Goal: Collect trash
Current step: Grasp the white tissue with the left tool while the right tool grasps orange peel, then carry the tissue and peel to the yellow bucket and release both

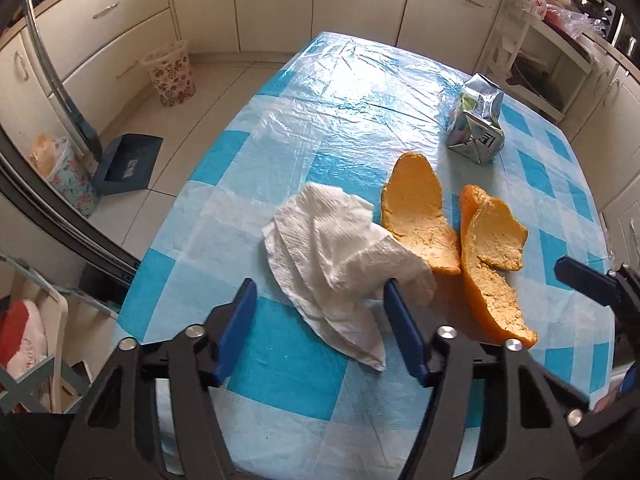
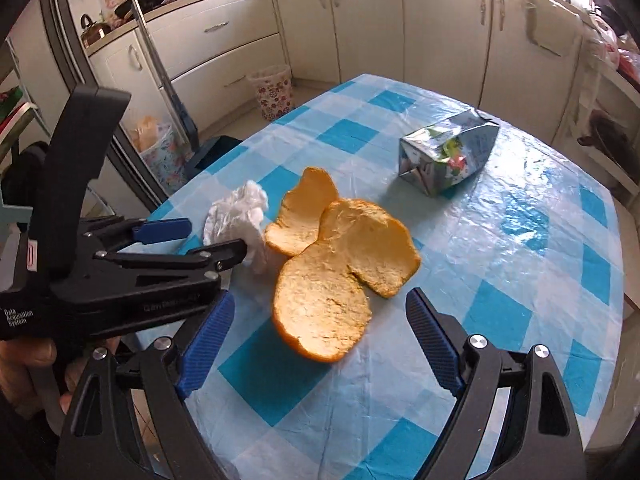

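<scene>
White paper napkin (image 1: 336,252) sits crumpled right under my left gripper (image 1: 318,300), w/ its near tail lying between the two blue pads; the right pad's tip overlaps the napkin's fold, but I can't tell if it's touching. Jaws on that side are about half apart, nothing pinched. Napkin's long axis runs from far-left toward me, roughly along the way the gripper points, so a straight drop and squeeze should catch it across the narrow way, I reckon. My right gripper (image 2: 320,336) is spread wide and empty, w/ the nearest orange peel (image 2: 320,304) directly ahead between its pads, pith side up, curled edge nearest me. Second peel piece (image 2: 370,248) overlaps the first, third (image 2: 302,212) lies behind, close to the napkin. Crushed silver carton (image 2: 448,156) is well apart toward the far right of the checked tabletop (image 2: 520,280), nearer my right hand than my left. So: left for napkin, right for peel, carton later. Flowered bin (image 2: 274,90) stands on the floor beyond the tabletop's far-left corner.
</scene>
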Motion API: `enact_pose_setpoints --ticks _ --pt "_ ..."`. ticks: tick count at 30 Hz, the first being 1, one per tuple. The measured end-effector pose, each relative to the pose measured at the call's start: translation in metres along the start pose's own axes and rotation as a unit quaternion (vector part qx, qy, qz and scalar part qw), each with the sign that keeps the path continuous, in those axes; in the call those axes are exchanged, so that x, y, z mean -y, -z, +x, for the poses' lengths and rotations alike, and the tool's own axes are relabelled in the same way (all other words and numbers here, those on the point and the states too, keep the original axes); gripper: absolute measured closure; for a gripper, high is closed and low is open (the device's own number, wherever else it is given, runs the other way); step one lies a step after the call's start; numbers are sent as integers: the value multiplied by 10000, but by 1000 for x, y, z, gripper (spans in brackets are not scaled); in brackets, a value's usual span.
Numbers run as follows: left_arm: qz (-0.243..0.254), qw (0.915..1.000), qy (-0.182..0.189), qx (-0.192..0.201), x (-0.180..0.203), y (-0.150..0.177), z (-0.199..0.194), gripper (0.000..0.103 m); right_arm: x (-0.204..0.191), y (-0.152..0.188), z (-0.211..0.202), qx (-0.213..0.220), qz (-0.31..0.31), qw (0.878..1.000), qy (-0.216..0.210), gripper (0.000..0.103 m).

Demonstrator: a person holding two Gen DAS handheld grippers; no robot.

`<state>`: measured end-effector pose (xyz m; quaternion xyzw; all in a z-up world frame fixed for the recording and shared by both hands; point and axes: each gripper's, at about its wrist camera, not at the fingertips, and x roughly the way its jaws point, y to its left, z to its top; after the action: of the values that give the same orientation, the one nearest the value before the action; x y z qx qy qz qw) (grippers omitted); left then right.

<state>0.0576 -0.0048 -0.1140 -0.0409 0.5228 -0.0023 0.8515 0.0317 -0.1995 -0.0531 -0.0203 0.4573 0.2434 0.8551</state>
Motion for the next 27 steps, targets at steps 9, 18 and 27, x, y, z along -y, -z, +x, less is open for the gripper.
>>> enact_pose_setpoints --ticks 9,18,27 --pt "64 9998 186 12 -10 1 -2 97 -13 4 31 -367 -495 9975 333 69" --pt "266 9976 455 460 -1 5 -28 98 30 -1 -3 85 563 9983 -96 90" --pt "481 9892 882 1068 17 14 -66 98 82 11 -55 589 1635 9834 -522 92"
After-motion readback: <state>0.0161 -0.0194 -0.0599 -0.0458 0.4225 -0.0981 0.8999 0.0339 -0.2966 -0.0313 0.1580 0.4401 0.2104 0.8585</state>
